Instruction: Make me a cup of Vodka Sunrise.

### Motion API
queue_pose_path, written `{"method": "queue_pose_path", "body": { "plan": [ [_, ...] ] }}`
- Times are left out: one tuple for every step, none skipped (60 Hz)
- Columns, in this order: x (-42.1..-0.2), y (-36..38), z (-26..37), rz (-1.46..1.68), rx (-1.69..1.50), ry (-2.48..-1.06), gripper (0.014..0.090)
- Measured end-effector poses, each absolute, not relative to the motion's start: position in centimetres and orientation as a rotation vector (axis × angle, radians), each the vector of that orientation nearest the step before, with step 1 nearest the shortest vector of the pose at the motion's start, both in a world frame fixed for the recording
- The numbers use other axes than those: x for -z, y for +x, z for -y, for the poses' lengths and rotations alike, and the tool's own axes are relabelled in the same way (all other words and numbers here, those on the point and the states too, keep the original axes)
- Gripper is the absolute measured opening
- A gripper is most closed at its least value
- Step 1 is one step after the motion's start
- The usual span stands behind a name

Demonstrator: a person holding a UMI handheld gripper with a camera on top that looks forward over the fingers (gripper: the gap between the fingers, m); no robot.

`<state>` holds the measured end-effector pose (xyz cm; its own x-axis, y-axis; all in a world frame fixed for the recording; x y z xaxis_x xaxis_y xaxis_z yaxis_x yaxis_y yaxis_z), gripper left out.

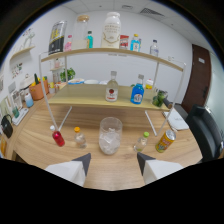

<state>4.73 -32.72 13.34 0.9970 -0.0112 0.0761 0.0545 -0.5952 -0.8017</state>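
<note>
While the gripper (112, 162) hangs back over the near edge of the tabletop (120, 170), its two fingers stand apart with nothing between them, their dark tips flanking open wood. Dead ahead at twelve o'clock of the fingers stands the glass (110, 135), a clear tumbler that appears to hold ice in its lower half; its central spot looks deliberate, since every ingredient has to end up in it.

The small bottles are fanned around the glass within reach. At about ten o'clock a red bottle (58, 138) leans on the wood, and between it and the glass stands a small clear bottle with an orange cap (79, 138). At about two o'clock is a small green-capped bottle (141, 143), and farther out at the same bearing an orange-yellow bottle (165, 141), tilted, which may be the juice. I judge the red one to be the syrup for the sunrise effect, though no label can be read.

Beyond the glass, on the lower shelf (90, 96), a clear bottle with a red label (112, 88) stands upright beside a blue bottle (137, 93); the clear one could be the vodka, kept back on the rack as stock. More bottles line the top shelf (115, 51).

With the fingers empty, no ingredient is in hand yet; pouring seems still to come.
</note>
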Motion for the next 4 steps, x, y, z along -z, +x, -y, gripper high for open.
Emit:
{"method": "queue_pose_path", "body": {
  "plan": [
    [-13.33,4.74,32.7,0.032,0.093,-2.205,0.0862],
    [-13.3,4.74,32.7,0.034,0.096,-2.205,0.0862],
    [-13.28,4.7,32.71,0.035,0.096,-2.206,0.0861],
    [-13.28,4.64,32.71,0.035,0.094,-2.206,0.0861]
  ]
}}
